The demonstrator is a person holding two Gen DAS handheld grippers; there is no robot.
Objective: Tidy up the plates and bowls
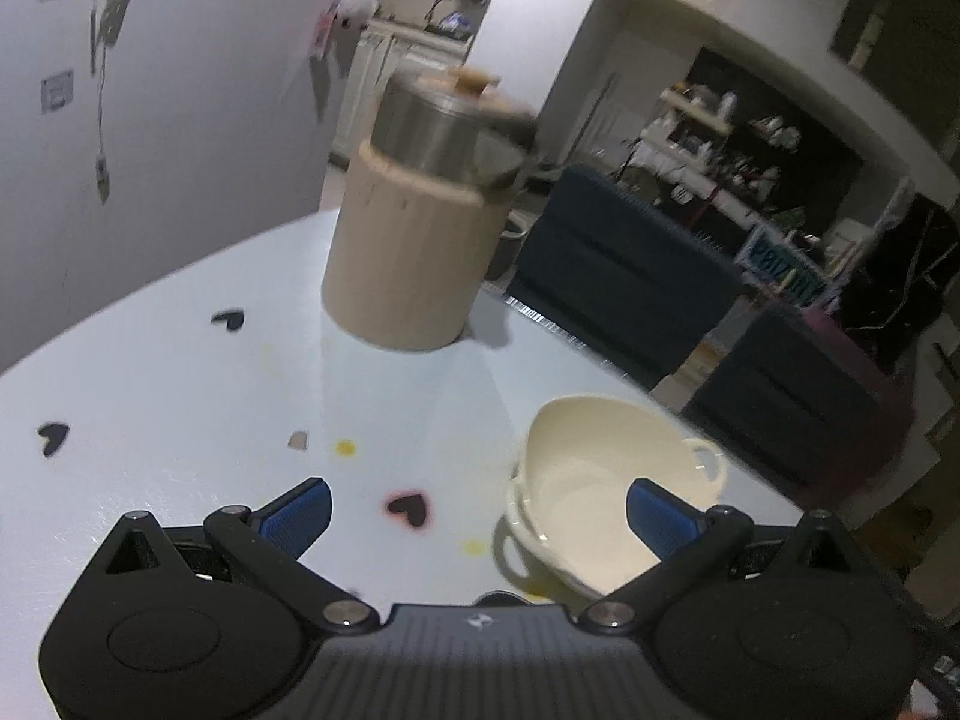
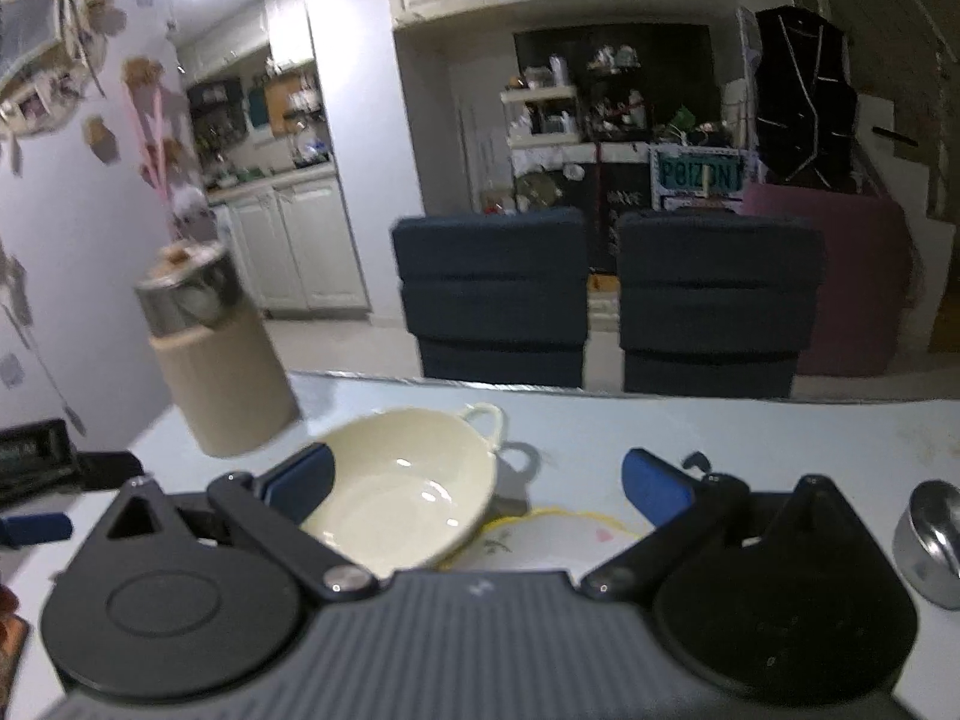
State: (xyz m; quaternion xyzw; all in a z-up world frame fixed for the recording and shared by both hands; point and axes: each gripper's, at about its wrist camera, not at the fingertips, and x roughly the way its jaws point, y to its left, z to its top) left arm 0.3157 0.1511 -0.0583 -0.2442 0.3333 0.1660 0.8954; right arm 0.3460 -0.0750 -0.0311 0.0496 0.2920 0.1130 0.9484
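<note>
Both tongs gape wide, empty. Left tongs [image 1: 478, 507] have the bowl [image 1: 591, 498] off to their right, its rim by the right finger. Right tongs [image 2: 478, 477] face it left of centre, tilted on a plate [image 2: 540, 543] on the bench [image 2: 720, 420]. Right seems nearer.

A home: kitchen cabinets [image 2: 300, 240], cluttered shelves [image 2: 576, 108], dining chairs [image 2: 492, 300].

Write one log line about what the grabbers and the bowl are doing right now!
left gripper: open, empty | right gripper: open, empty | cream bowl: on table, overlapping plate
</note>
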